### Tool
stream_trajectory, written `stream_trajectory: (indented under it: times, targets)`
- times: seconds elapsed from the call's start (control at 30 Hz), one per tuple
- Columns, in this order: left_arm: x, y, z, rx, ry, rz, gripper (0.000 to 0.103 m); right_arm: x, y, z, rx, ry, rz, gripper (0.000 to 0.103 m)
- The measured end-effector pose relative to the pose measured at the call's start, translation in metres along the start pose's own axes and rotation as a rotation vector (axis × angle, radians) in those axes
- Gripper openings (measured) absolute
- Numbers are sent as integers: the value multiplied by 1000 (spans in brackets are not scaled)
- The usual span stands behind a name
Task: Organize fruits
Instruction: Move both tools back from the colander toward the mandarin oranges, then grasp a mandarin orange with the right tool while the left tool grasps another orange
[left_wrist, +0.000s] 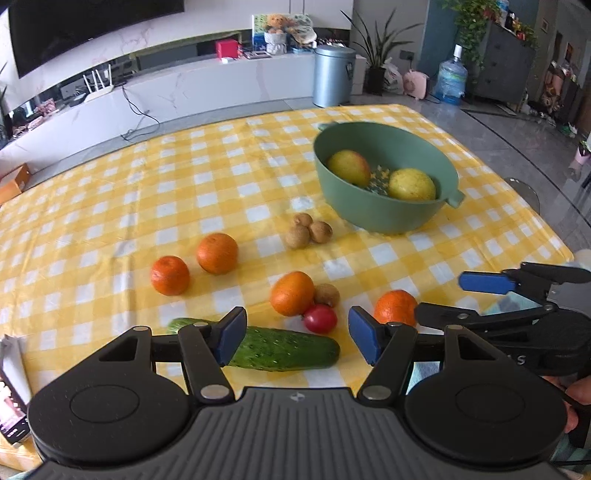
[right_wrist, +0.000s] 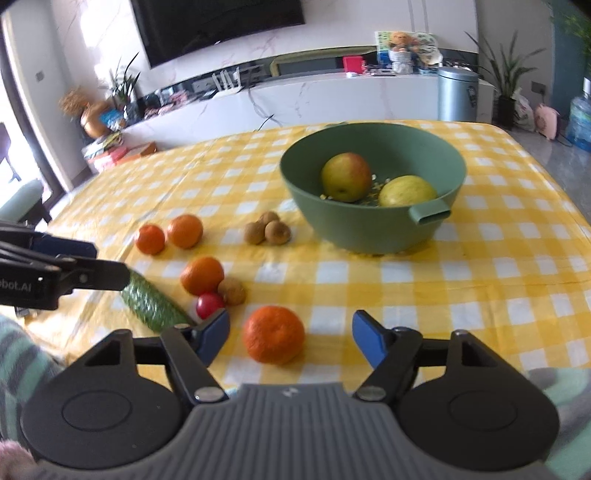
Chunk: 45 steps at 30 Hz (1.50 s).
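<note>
My left gripper (left_wrist: 297, 341) has its jaws apart over the cucumber (left_wrist: 280, 347) with no pad on it, and my right gripper (right_wrist: 291, 341) has its jaws apart around the nearest orange (right_wrist: 274, 334) with gaps on both sides, so neither is clamped on anything. Green bowl (right_wrist: 373, 229) sits toward the far right of the checked tablecloth (right_wrist: 480, 280) with two apples in it, clear cloth between it and my right gripper. The other oranges, brown fruits and red tomato (left_wrist: 320, 319) crowd the near left; table's right edge is well apart from the bowl.
</note>
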<state>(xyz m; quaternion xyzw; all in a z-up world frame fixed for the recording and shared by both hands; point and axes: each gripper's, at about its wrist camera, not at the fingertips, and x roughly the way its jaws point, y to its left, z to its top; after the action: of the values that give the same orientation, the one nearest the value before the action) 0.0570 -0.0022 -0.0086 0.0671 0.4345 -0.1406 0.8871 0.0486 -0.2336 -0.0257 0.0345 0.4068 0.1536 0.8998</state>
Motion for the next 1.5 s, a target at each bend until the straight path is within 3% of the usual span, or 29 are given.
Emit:
stream_trajectory:
  times: [0.1,0.3,0.43,0.53,0.87,1.07,1.23,1.5]
  targets:
    - [10,-5,-5,18,10,-6,72,6,2,-1,-7,22,14,60]
    - [30,7,-2,-63,2,-60,65,20,4,2,11,62,55,60]
    - [42,12,3,-69,14,-55,65,30,5,3,33,82,63,59]
    - [53,16,5,-73,30,-48,65,38,2,4,71,95,68,52]
    - [79,24,6,-89,64,-42,65,47,-1,5,96,114,37,52]
    - [88,27,4,-103,66,-78,65,53,-4,6,117,128,38,52]
    - [93,30,4,-124,58,-115,61,58,-6,5,136,151,47,46]
    - [95,37,3,-176,44,-164,49,60,-5,5,136,151,48,45]
